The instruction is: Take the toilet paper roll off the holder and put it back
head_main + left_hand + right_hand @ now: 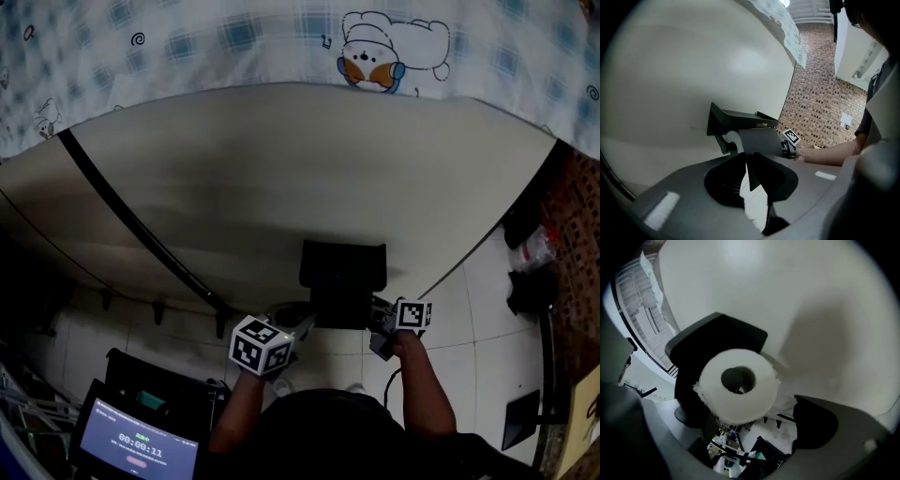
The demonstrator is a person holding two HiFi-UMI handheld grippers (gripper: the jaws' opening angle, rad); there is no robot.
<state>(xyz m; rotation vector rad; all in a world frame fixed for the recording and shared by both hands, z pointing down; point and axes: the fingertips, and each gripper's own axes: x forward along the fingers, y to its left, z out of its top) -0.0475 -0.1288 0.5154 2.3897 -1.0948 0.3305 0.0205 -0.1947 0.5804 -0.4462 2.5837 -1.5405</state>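
Observation:
A black toilet paper holder (342,279) is fixed to the pale wall (281,178). The white roll (739,385) shows end-on in the right gripper view, under the holder's black cover (717,341). My right gripper (750,417) stands open around the roll: the left pad is close beside it and the right pad (815,427) is clear of it. Whether the roll rests on the spindle I cannot tell. My left gripper (748,176) hangs shut and empty just left of the holder (740,119), with a bit of the roll (734,139) showing. Both grippers, the left gripper (292,328) and the right gripper (380,317), sit below the holder.
A checked cloth with a cartoon figure (375,56) hangs above the wall. A black strip (131,225) runs slantwise down the wall at the left. A screen (141,452) stands at the lower left, dark items (530,272) lie on the tiled floor at the right, and a brick wall (820,93) is beyond.

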